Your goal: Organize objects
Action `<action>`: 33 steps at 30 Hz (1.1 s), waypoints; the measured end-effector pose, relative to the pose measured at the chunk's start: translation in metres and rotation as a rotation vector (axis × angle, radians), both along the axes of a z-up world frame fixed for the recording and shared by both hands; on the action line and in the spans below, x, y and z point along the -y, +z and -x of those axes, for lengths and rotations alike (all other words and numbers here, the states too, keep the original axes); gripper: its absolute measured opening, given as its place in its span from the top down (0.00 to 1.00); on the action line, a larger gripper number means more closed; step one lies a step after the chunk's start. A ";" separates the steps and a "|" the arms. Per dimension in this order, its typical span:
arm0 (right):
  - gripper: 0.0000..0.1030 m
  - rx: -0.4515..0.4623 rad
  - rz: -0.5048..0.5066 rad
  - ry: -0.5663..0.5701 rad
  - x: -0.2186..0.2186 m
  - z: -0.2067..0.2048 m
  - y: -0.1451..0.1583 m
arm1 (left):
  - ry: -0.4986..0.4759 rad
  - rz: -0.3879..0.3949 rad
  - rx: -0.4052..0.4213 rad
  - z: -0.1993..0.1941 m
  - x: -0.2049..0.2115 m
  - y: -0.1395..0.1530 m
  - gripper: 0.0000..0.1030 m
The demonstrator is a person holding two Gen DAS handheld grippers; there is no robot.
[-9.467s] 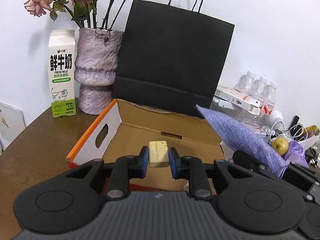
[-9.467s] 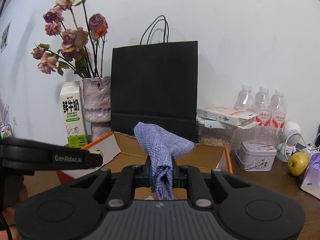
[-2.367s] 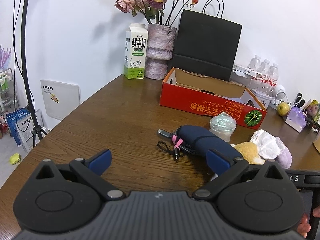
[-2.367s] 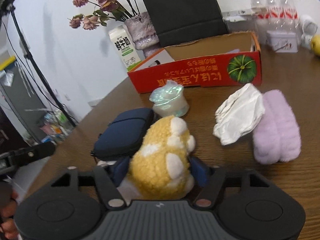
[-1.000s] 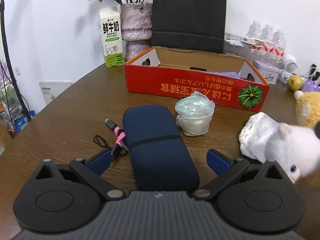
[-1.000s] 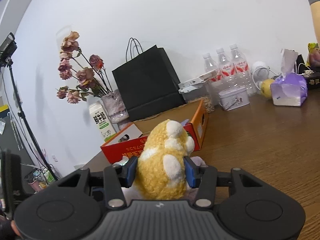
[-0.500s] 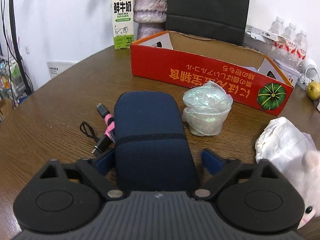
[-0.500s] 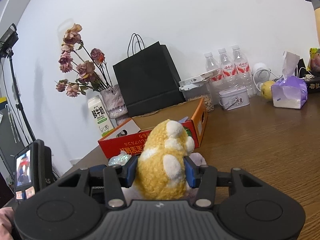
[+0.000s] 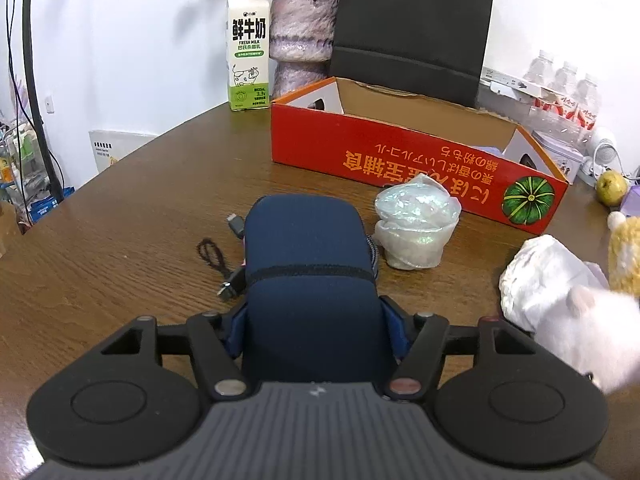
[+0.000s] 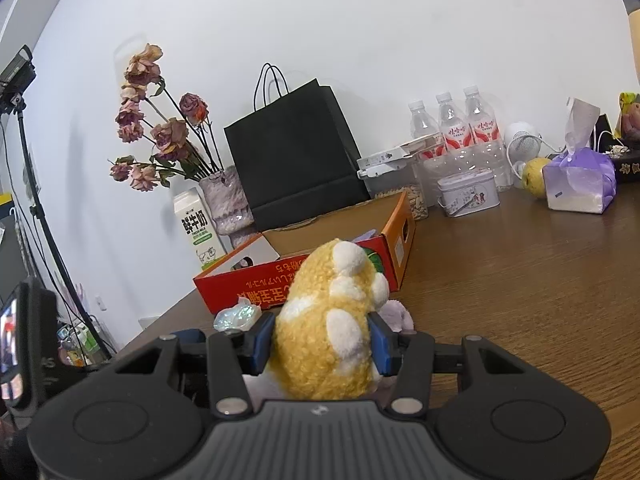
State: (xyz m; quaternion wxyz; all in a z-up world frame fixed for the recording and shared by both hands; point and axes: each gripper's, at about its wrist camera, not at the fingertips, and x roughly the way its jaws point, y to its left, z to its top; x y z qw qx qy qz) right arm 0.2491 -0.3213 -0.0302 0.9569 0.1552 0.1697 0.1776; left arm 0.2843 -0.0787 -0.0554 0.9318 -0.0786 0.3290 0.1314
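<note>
A navy zip pouch [image 9: 308, 256] lies on the wooden table [image 9: 140, 248], its near end between the jaws of my left gripper [image 9: 316, 332]. The jaws are closing, and both blue pads [image 9: 236, 332] lie against the pouch's sides. A thin cable [image 9: 228, 264] pokes out at its left. My right gripper [image 10: 320, 344] is shut on a yellow and white plush toy [image 10: 332, 320], held above the table. The same plush [image 9: 624, 256] shows at the right edge of the left wrist view. The red cardboard box [image 9: 400, 152] stands open behind the pouch.
A shiny wrapped cup [image 9: 416, 228] and a crumpled white bag [image 9: 544, 276] lie right of the pouch. A lilac furry thing [image 10: 394, 314] lies beyond the plush. Milk carton [image 9: 247, 52], vase [image 9: 300, 36], black bag [image 9: 412, 28], bottles [image 10: 452, 132], a tin [image 10: 466, 192] and a tissue pack [image 10: 580, 184] line the back.
My left gripper's jaws have closed in from wide open onto the pouch's sides, with the pouch filling more of the view. The right gripper still holds the plush, hardly moved.
</note>
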 end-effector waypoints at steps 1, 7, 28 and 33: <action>0.54 0.005 0.006 -0.001 -0.001 0.000 0.000 | -0.003 0.000 0.002 0.003 -0.002 0.001 0.37; 0.54 0.053 0.056 -0.001 -0.013 0.010 0.003 | -0.038 -0.007 0.029 0.024 -0.014 0.010 0.37; 0.54 0.075 0.035 -0.009 -0.049 0.028 0.019 | -0.152 -0.014 0.135 0.059 -0.031 0.048 0.37; 0.54 0.075 0.034 -0.015 -0.056 0.025 0.024 | -0.157 -0.011 0.146 0.057 -0.034 0.052 0.37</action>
